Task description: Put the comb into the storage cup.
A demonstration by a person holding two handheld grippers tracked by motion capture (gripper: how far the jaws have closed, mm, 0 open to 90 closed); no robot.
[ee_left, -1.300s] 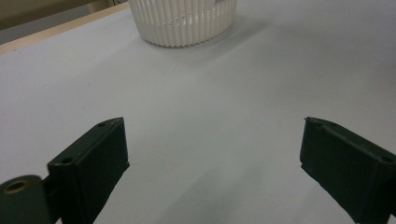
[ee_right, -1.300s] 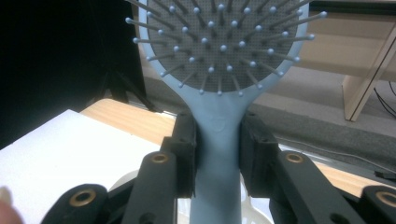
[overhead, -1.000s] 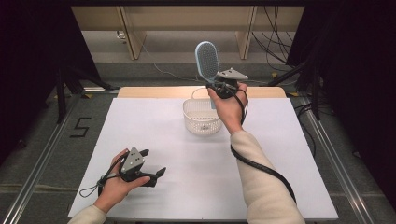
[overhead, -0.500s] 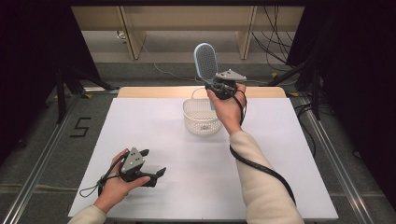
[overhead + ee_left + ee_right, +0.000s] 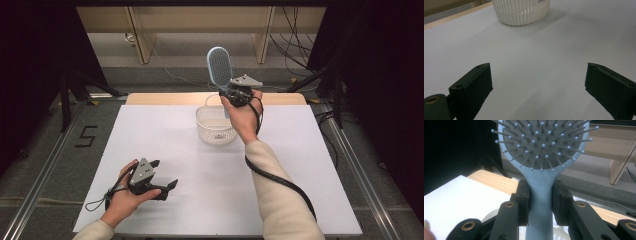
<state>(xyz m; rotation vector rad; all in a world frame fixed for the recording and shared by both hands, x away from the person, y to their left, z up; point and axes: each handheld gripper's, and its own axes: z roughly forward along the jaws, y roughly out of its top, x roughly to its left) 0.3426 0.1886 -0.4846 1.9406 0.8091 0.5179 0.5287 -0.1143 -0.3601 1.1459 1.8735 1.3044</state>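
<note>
Above the basket (image 5: pixel 216 125), near the table's (image 5: pixel 320 165) far edge: brush (image 5: pixel 220 67) held upright.
Right claw (image 5: pixel 540 203) clamps the brush handle, whose lower end is cut off. Left claw (image 5: pixel 537 82) rests wide open and empty near the front-left corner.

A white sheet (image 5: pixel 165 145) covers a table whose wooden edge (image 5: pixel 165 98) shows along the far side. The table stands on grey carpet (image 5: pixel 45 150), with a black "5" (image 5: pixel 86 136) marked on the floor to its left. Metal rails (image 5: pixel 45 165) run along the floor on both sides. Black curtains (image 5: pixel 35 60) hang at left and right, leaving those sides dark. Beyond the table stands pale wooden furniture (image 5: pixel 142 30) with upright legs. Black cables (image 5: pixel 295 40) trail over the floor at the back right. Light falls evenly on the sheet.
</note>
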